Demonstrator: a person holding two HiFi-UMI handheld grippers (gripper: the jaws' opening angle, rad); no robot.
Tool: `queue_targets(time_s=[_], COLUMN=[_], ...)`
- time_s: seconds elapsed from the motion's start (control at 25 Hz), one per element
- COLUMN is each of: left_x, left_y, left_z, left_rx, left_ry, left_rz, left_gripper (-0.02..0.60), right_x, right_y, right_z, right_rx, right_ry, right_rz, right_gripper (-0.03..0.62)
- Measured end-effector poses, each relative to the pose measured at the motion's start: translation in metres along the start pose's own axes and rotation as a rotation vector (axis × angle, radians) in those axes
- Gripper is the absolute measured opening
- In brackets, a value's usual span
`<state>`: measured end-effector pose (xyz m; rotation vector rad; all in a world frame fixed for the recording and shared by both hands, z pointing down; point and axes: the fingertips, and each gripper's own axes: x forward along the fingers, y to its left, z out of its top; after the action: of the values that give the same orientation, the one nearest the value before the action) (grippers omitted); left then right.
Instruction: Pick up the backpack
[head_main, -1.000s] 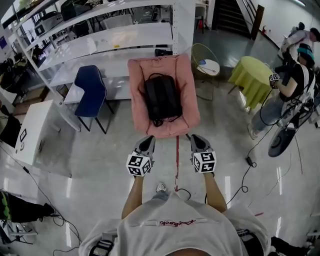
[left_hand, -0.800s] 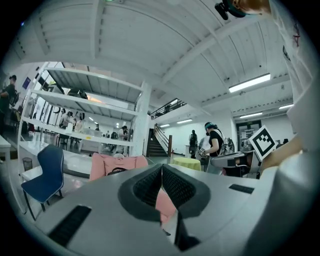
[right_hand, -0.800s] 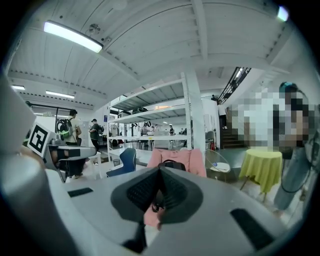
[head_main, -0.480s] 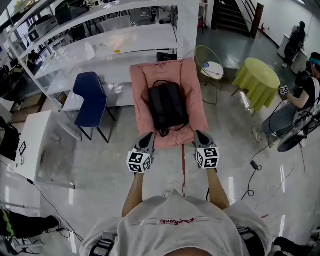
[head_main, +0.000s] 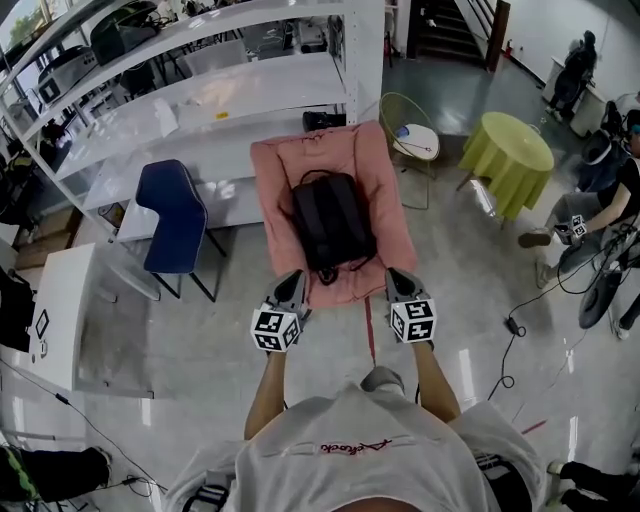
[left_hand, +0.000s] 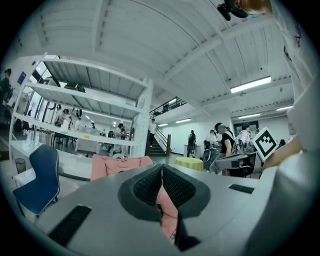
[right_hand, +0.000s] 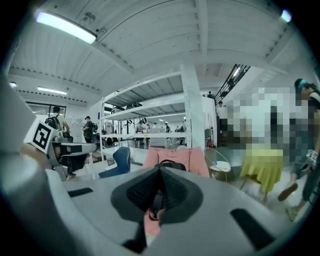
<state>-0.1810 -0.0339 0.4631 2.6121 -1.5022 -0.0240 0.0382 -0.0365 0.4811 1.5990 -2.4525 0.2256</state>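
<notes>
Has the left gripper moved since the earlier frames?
Yes. The left gripper has advanced toward the pink chair; its tip now overlaps the chair's front edge.

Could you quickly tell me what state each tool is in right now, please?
The left tool is closed and holds nothing.
The right tool is closed and holds nothing.

no legible text, shirt script (head_main: 352, 443) unreadable

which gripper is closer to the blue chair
Left. The left gripper hangs just below and right of the blue chair; the right gripper is farther right, across the pink armchair's front.
</notes>
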Motion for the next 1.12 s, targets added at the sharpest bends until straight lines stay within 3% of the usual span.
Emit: queue_targets(time_s=[0.56, 1.12], left_x=[0.038, 0.174], left_y=[0.024, 0.070], left_z=[-0.012, 0.006], left_rx=[-0.013, -0.011], left_ry=[0.007, 0.013], left_rz=[0.011, 0.070], left_gripper=[0.011, 0.011], right_x=[0.040, 0.167], right_y=[-0.011, -0.094], right_z=[-0.014, 0.030], right_rx=[0.018, 0.024], right_ry=[0.032, 0.010], right_rz=[0.033, 0.089], right_gripper=[0.017, 0.017])
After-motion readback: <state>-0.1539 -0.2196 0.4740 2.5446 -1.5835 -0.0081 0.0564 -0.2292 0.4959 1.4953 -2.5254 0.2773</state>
